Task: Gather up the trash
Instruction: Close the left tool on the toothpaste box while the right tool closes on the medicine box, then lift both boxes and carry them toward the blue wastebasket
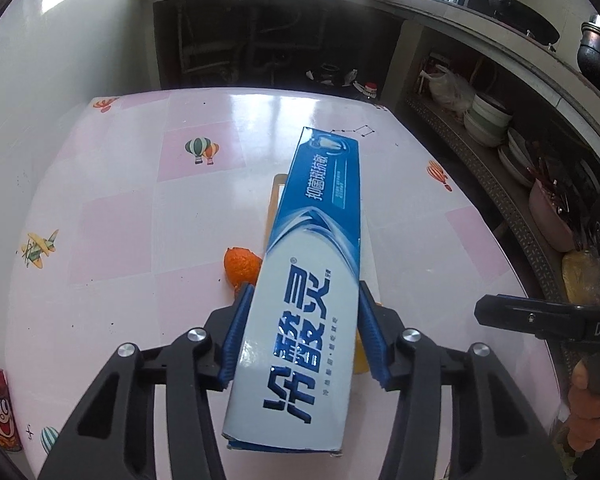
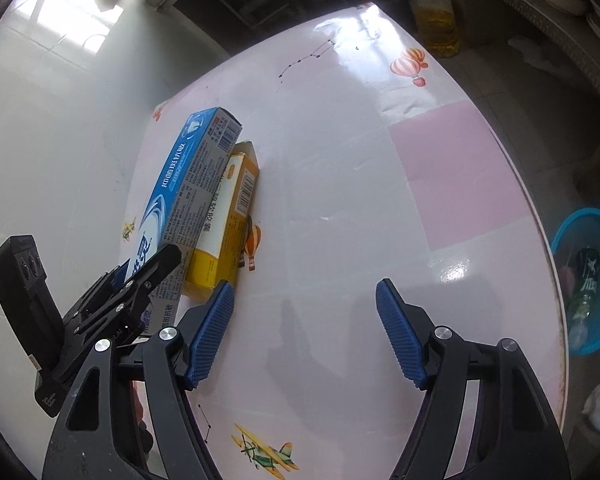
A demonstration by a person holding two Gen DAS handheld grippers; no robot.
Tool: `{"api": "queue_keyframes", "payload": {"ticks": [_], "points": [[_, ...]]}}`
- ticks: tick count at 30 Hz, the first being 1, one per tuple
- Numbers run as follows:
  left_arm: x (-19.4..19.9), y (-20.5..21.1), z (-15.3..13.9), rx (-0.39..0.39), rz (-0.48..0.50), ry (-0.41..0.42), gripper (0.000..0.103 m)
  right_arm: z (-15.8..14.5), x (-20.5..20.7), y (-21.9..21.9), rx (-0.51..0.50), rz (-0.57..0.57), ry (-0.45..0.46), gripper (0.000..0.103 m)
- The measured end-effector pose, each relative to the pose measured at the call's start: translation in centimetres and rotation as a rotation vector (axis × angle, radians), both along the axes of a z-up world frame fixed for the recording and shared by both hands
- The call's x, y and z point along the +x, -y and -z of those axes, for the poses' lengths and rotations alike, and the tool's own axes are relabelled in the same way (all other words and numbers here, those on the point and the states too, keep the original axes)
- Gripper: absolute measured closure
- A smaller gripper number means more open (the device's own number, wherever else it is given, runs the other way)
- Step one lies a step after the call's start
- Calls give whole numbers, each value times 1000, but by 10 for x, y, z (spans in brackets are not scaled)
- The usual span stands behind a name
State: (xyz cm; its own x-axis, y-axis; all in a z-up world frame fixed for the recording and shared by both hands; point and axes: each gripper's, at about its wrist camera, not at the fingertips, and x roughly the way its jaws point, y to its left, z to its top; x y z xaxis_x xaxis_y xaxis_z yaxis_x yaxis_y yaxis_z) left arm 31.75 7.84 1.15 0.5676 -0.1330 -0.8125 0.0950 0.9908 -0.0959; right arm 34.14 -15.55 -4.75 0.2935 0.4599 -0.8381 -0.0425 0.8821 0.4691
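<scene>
I am holding my left tool (image 1: 300, 328) around the blue and white toothpaste box (image 1: 308, 280), near its closer end. The tool is about half closed, and both blue pads (image 1: 236, 332) are pressing on the long sides of the box, so I judge that I am gripping it. I am taking it by the narrow width because this way the pads are fitting around it well, and the long box is pointing away from me along the tool. Its far end is reaching over the table (image 1: 140, 200); I cannot tell if the box is already lifted or is lying on the yellow box (image 2: 224, 232) beside it.

My right tool (image 2: 304, 332) is standing wide open just above the table and is holding nothing. Its left pad is very near to the closer end of the yellow box, but I cannot tell if it is touching it. I think I am keeping it open so it can take this box next.

Under the toothpaste box, a piece of orange peel (image 1: 242, 268) is lying on the table. Farther to the right, on the floor beside the table, a blue basket (image 2: 588, 280) is waiting, with a bottle already inside; I judge the trash is going there.
</scene>
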Motion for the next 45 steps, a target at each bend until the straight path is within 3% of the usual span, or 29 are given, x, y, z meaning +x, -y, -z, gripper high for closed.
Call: {"api": "queue_keyframes", "payload": {"ticks": [7, 11, 15, 24, 27, 38, 41, 45], "points": [[-31, -46, -13, -100, -128, 71, 59, 4, 5, -21, -9, -38, 9, 33], [-45, -67, -5, -129, -199, 45, 59, 4, 16, -45, -11, -68, 12, 31], [-53, -82, 6, -184, -255, 23, 59, 3, 36, -78, -30, -93, 30, 18], [-75, -88, 10, -179, -298, 46, 59, 22, 85, -148, -191, -138, 27, 15], [-78, -89, 13, -178, -297, 41, 59, 29, 94, -159, -195, -156, 27, 11], [-74, -87, 26, -186, -308, -1, 59, 29, 97, -172, -222, -179, 29, 12], [-74, -89, 27, -188, -311, 1, 59, 27, 97, -168, -236, -164, 51, 28], [-81, -91, 26, -190, -311, 4, 59, 20, 94, -146, -191, -127, 65, 30]]}}
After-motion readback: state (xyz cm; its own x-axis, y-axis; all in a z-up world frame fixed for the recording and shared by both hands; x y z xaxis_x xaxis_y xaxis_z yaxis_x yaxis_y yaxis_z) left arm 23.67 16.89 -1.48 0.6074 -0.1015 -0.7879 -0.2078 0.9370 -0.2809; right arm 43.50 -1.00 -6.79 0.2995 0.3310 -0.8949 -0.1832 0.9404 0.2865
